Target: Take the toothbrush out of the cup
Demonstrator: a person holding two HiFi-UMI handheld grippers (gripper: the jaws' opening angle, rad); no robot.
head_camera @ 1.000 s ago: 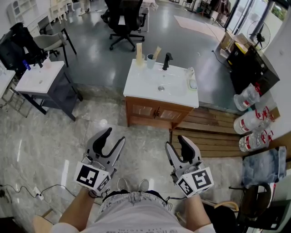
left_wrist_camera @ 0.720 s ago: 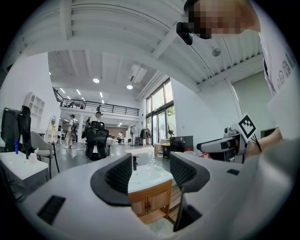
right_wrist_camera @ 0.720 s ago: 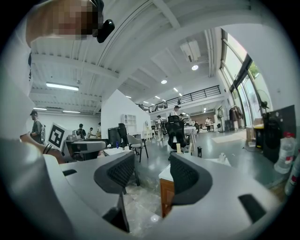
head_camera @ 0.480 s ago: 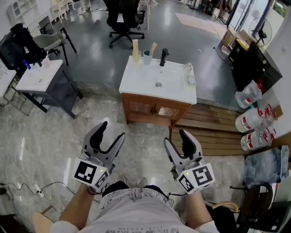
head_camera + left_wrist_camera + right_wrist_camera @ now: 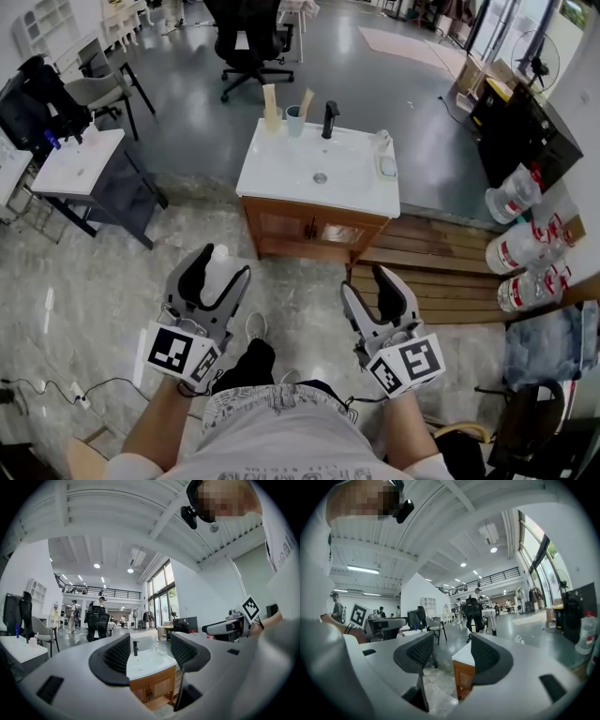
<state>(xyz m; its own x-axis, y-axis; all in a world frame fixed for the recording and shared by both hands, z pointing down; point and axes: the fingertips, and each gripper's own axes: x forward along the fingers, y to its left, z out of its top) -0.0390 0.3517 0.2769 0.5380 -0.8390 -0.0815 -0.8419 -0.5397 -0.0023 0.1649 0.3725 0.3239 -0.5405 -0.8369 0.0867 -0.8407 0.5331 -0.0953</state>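
Pale beige is the toothbrush (image 5: 307, 100), a thin stick that leans to the right out of a small light-blue cup (image 5: 294, 122). The cup stands at the far edge of a white washbasin top (image 5: 281, 173), well ahead of both my grippers and just left of a black tap (image 5: 329, 119). The jaws of my left gripper (image 5: 223, 264) and my right gripper (image 5: 367, 283) have just been opening. They now stand wide apart with nothing between them. Under the white top is a wooden cabinet (image 5: 319, 232). The floor is grey stone, with wooden planks (image 5: 441, 272) ahead of the right gripper. A black office chair (image 5: 246, 42) stands far beyond the basin.
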